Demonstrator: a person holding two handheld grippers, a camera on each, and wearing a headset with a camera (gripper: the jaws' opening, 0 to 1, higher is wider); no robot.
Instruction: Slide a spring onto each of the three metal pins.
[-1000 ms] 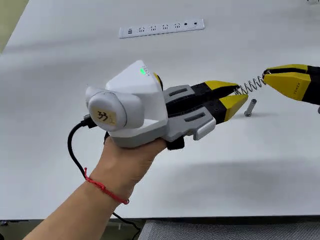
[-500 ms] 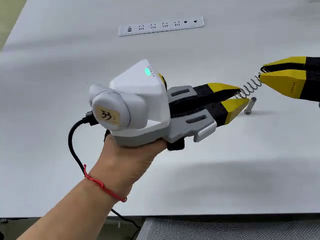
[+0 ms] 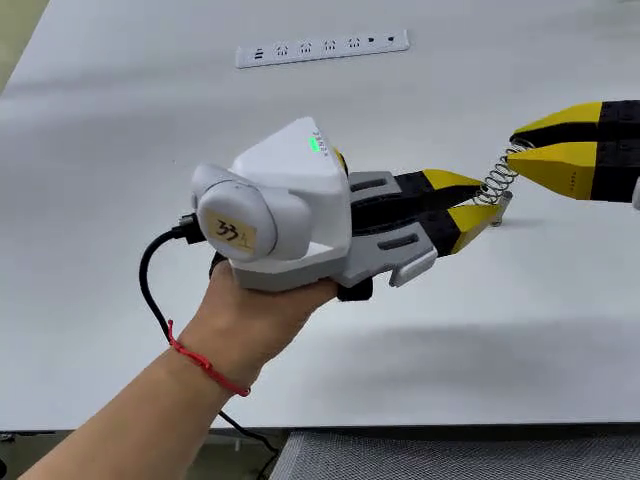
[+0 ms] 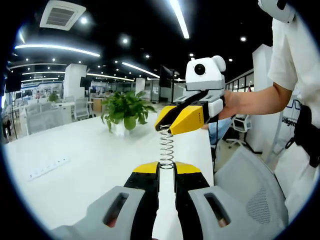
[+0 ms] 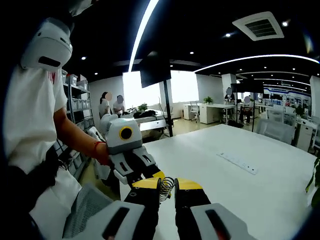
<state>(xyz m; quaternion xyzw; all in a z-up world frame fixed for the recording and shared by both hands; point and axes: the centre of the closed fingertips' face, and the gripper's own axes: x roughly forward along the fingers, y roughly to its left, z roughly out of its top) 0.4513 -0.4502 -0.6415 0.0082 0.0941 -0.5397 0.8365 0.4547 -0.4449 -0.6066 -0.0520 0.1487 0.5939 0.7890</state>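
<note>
**Spring bridged between both grippers, middle right of the head view**

The left gripper (image 3: 487,197), jaws nearly closed, pinches the lower end of the spring (image 3: 497,175); whether a pin sits between them cannot be told. The right gripper (image 3: 515,146), almost shut, grips the upper end. Against a second ago the spring stands steeper. The loose pin (image 3: 504,205) on the table (image 3: 300,120), then clear, now lies just behind the left tips. Judged: threading under way, not finished.

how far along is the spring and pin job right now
Done: nothing yet, by the look of it. In hand: one spring stretches between the left tongs and the right tongs, held up off the table. Left: the bare pin lying on the table below them, so probably all three pins.
</note>
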